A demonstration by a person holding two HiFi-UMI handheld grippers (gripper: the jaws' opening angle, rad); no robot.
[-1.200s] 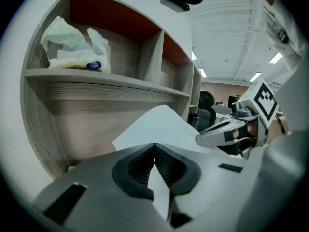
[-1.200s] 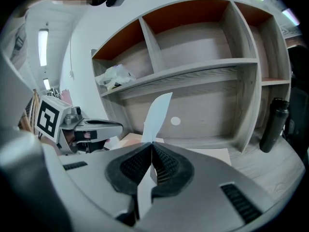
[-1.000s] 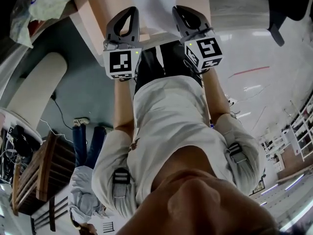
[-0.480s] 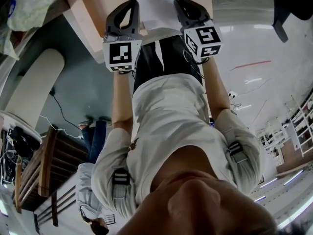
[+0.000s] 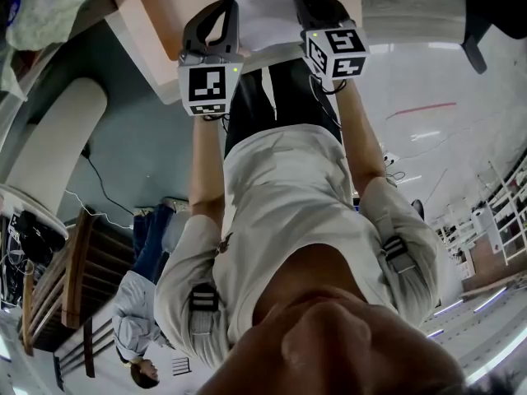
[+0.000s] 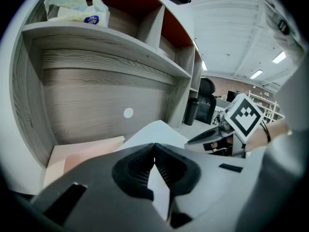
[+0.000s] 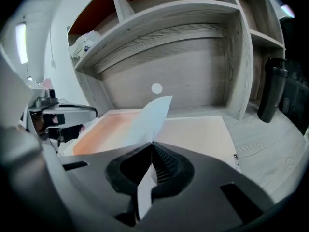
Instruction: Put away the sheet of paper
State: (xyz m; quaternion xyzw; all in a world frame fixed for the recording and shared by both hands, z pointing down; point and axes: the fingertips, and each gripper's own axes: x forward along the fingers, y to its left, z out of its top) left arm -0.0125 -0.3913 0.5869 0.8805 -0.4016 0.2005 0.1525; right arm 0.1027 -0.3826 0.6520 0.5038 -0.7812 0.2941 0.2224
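Gripping sheet of paper (image 7: 155, 111) with left claw (image 6: 154, 146) and right claw (image 7: 152, 146), both clamped shut on it. Holding it off the tabletop (image 7: 263, 139), above pink pad (image 7: 108, 124), under shelf (image 7: 159, 18). Pick-up looks done. Left to do: set down, release. Can't tell final spot.

Sheet of paper (image 7: 153, 115) spans btwn L gripper (image 6: 154, 146) & R gripper (image 7: 152, 146), one side edge in each, over the tray (image 7: 193, 134). Tray lies on desk (image 7: 270, 149), in bottom bay of shelf unit (image 7: 193, 18), near its back wall. Bag (image 6: 72, 6) sits on shelf above, left end. Bottle (image 7: 270, 88) stands on desk, right of bay's side wall; chair (image 6: 207, 88) behind it.
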